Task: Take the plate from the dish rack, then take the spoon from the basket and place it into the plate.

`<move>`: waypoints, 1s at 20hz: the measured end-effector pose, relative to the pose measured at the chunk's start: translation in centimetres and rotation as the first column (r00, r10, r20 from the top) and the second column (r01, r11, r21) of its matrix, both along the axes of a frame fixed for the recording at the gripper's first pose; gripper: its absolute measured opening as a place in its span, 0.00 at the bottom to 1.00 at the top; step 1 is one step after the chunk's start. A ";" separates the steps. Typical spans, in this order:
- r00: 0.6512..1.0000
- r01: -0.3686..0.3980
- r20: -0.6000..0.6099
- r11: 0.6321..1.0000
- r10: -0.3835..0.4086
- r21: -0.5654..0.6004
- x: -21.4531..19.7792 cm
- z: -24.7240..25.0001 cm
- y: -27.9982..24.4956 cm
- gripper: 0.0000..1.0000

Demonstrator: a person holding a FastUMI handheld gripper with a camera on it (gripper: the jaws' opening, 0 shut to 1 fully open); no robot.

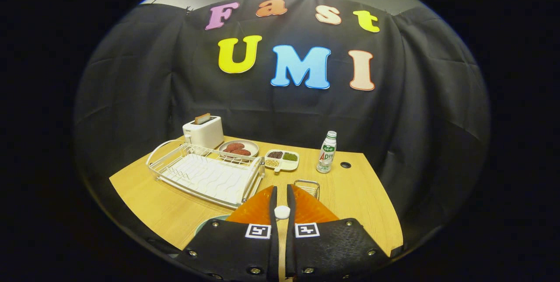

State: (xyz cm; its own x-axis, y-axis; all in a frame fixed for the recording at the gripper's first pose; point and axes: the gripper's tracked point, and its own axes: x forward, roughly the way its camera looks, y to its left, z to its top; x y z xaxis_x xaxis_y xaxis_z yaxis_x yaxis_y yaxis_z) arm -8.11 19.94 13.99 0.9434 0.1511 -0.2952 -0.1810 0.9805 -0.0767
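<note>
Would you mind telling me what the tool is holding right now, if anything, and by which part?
The tool is shut on a white spoon. Both fingers press on its rounded end; the rest of the spoon is hidden.

A wooden table (175,212) stands against the black cloth wall. At its far corner sits a white toaster (204,132) with 1 slice of toast (202,118) sticking up from the slot. Just beside it lies a shallow dish (250,144) holding 2 reddish-brown pieces of food (237,149). Next comes a white divided tray (282,160) with 3 compartments of dark, green and pale grains. Further along stands a capped drink bottle (327,152), near a small dark hole (345,165) in the tabletop.
</note>
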 end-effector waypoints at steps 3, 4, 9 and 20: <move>1.000 -0.007 -0.027 1.000 0.007 0.006 -0.2 -1.0 0.8 0.06; 0.999 -0.013 -0.037 1.000 0.014 0.008 -0.3 -1.3 1.2 0.06; 0.994 -0.032 -0.105 0.999 0.032 -0.001 -0.1 -3.2 2.8 0.06; 0.973 -0.153 -0.178 0.988 0.145 -0.034 0.7 -5.8 7.6 0.06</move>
State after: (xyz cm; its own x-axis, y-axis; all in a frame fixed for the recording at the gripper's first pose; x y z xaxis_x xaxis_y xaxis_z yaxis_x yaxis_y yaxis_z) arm -7.43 27.57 8.15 0.8448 0.2681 -0.4631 -0.3398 0.9373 -0.0771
